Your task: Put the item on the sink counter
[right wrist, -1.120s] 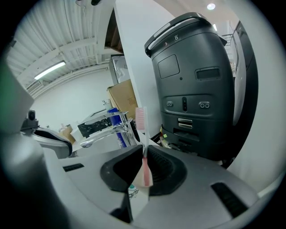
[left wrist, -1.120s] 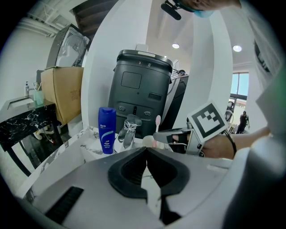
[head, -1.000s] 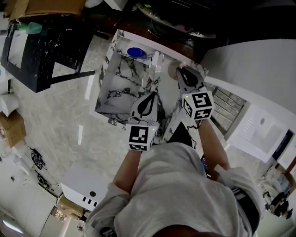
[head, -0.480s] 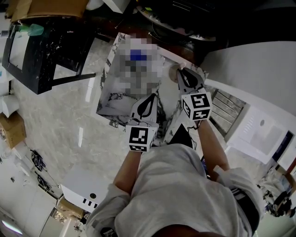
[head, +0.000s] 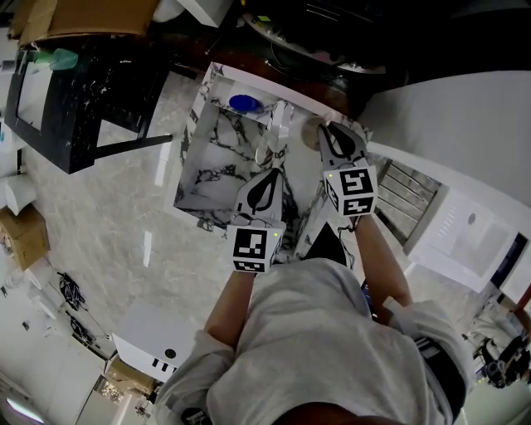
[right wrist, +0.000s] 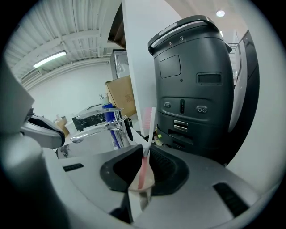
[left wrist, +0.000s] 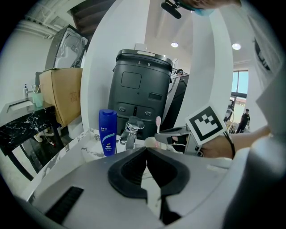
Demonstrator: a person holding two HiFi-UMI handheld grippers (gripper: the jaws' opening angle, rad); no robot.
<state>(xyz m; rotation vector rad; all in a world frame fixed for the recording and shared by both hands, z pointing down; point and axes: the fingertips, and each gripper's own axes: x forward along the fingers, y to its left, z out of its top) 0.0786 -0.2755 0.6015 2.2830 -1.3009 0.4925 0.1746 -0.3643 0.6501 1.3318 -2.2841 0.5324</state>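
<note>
My right gripper (head: 330,133) is shut on a beige cup (right wrist: 142,182) with a pink toothbrush (right wrist: 146,134) standing in it. It holds them over the back right corner of the marble sink counter (head: 192,141), right of the chrome faucet (head: 278,124). The left gripper view shows the same cup (left wrist: 151,142) in that gripper, just past the faucet (left wrist: 130,132). My left gripper (head: 270,176) hovers over the basin's near side, its jaws shut on nothing (left wrist: 146,152). A blue bottle (head: 245,103) stands on the counter's back edge.
A tall dark grey machine (left wrist: 143,89) rises right behind the counter. A black marble table (head: 75,83) and a cardboard box (head: 75,12) lie to the left, a white cabinet (head: 473,241) to the right. The person's torso fills the near side.
</note>
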